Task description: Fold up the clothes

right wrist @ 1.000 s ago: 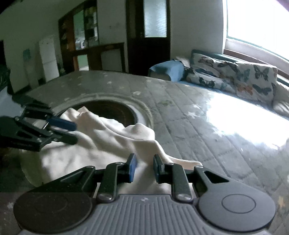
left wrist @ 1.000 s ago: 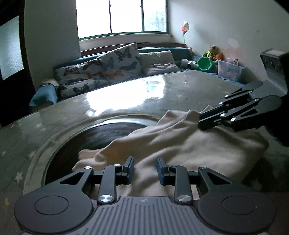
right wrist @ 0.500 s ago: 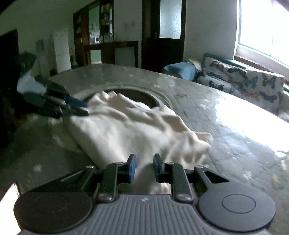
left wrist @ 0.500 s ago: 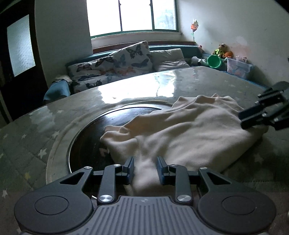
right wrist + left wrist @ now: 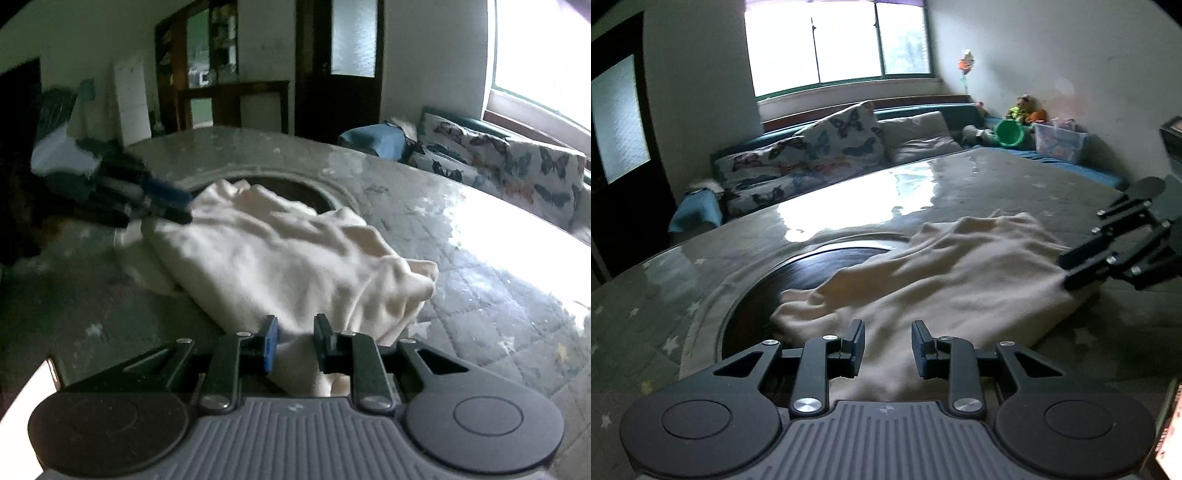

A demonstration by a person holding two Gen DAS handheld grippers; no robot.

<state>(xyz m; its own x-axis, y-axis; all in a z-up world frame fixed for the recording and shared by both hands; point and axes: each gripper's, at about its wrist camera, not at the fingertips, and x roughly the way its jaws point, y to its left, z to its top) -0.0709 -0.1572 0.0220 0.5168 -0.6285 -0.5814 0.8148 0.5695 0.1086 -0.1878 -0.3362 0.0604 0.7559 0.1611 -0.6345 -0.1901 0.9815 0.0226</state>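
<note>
**On the table: cream garment gripped at both near corners, fold incomplete**

On the left of the left wrist view, a dark round inset (image 5: 768,291) is seen sunk into the star-patterned table (image 5: 657,295). The cream garment (image 5: 945,288) is laid partly over this inset and partly on the table surface to its right. The cloth is doubled into a thick, rumpled bundle; no flat, squared shape is shown.

At the bottom centre of the same view, the left gripper (image 5: 888,345) is presented with cloth running between its blue-padded fingers (image 5: 855,345). The jaws are held at a narrow gap and are judged to be pinching the near edge of the garment. At the right edge, the right gripper (image 5: 1075,269) is seen with its tips at the garment's right-hand corner.

In the right wrist view, the left gripper (image 5: 177,210) appears blurred at the far left, at the far corner of the garment (image 5: 280,258). At bottom centre, the right gripper (image 5: 295,341) is shown narrowly set, with a bunched fold of cloth nipped between its fingers (image 5: 271,343).

Progress is judged as partial. At least one rough fold appears to have been made, since layers are stacked. Smoothing, further folding and release are judged to remain.
</note>
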